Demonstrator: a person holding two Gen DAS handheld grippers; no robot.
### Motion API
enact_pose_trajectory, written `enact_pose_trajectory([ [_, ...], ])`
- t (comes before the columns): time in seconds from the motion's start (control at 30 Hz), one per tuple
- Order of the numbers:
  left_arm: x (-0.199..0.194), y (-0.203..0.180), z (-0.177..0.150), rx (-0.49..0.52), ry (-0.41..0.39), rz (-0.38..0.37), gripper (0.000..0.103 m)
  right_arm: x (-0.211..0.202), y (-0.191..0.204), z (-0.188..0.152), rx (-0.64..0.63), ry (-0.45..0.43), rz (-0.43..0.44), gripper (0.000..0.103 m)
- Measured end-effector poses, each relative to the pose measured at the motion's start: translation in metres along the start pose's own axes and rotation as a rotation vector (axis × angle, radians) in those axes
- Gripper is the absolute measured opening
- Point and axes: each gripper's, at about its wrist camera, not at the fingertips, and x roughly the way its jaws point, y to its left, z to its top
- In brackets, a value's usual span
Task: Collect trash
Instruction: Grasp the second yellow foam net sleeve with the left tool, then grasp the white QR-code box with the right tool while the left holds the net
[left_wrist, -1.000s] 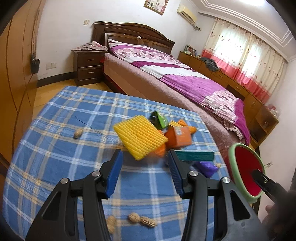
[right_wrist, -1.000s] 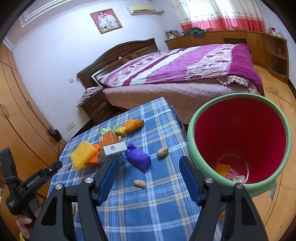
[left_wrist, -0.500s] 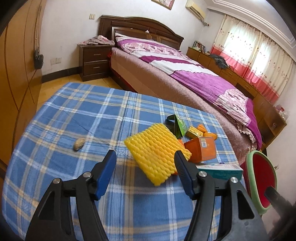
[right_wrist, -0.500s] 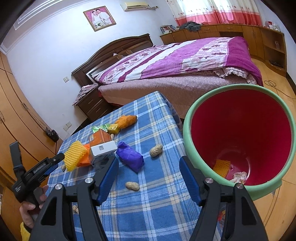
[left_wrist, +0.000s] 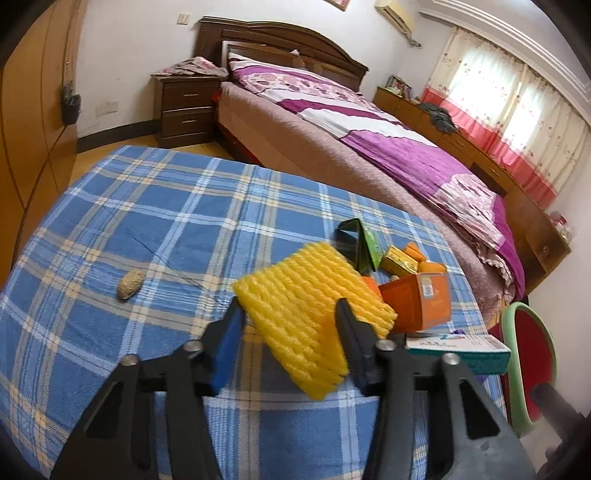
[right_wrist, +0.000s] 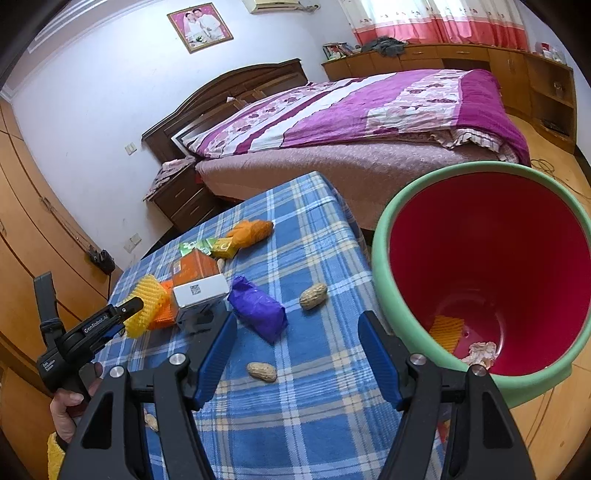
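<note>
The left tool (left_wrist: 290, 325) has come forward and down onto the pile of litter since a second ago, and its jaws, which spread wide on the way in, have just been closing. The yellow foam net (left_wrist: 314, 317) now sits between the two blue pads; in the left wrist view the pads look to be against its sides, though I cannot tell for sure that they are pressing on it yet. The net lies on the blue checked worktop (left_wrist: 155, 221), leaning on the orange box (left_wrist: 419, 301) to its right, with the white and teal carton (left_wrist: 458, 349) just beyond and near.

The right tool (right_wrist: 297, 354) has barely shifted. Its jaws stand apart with nothing between them, hovering over the near edge of the worktop between a purple wrapper (right_wrist: 258, 308) and the red bin (right_wrist: 487, 266) with the green rim, which stands just off the worktop's right side. Two peanuts (right_wrist: 313, 295) lie near it, and another peanut (left_wrist: 130, 283) lies apart at the left.

My reading is that the net is the piece being picked up next. The bin already holds a scrap of orange net and a crumpled paper, so collecting is under way but most of the pile is still out. The net is soft and light, so a squeeze may simply crush it, and lifting it could nudge the box it leans on.
</note>
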Motion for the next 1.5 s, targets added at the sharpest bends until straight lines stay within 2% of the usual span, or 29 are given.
enact_pose_trajectory([
  [0.1,-0.004,-0.004,-0.002,0.022,0.000,-0.045,0.019,-0.001,0.006,-0.001,-0.011,0.001,0.002,0.071],
  [0.17,-0.009,-0.005,-0.004,0.032,-0.008,-0.066,0.013,-0.002,0.010,-0.002,-0.017,0.000,0.001,0.071],
  [0.4,-0.032,0.008,-0.012,-0.008,-0.044,-0.091,0.011,-0.006,0.027,-0.001,-0.038,-0.015,0.016,0.071],
  [0.63,-0.064,0.025,-0.018,-0.056,-0.095,-0.093,0.011,0.004,0.049,-0.001,-0.068,0.006,0.064,0.071],
  [0.67,-0.069,0.027,-0.019,-0.058,-0.102,-0.090,0.011,0.007,0.053,0.000,-0.077,0.010,0.068,0.072],
  [0.73,-0.076,0.030,-0.021,-0.057,-0.115,-0.076,0.011,0.013,0.058,0.002,-0.093,0.016,0.080,0.084],
  [0.8,-0.081,0.032,-0.023,-0.052,-0.125,-0.060,0.011,0.022,0.065,0.005,-0.117,0.025,0.089,0.087],
  [1.17,-0.081,0.041,-0.029,-0.048,-0.119,-0.019,0.011,0.069,0.078,0.016,-0.193,0.090,0.093,0.087],
  [1.4,-0.076,0.043,-0.032,-0.048,-0.106,-0.017,0.011,0.081,0.088,0.018,-0.235,0.062,0.107,0.087],
  [1.47,-0.076,0.043,-0.032,-0.049,-0.106,-0.017,0.011,0.081,0.092,0.017,-0.255,0.047,0.109,0.085],
  [1.5,-0.076,0.043,-0.032,-0.049,-0.107,-0.017,0.011,0.081,0.094,0.016,-0.260,0.040,0.105,0.077],
])
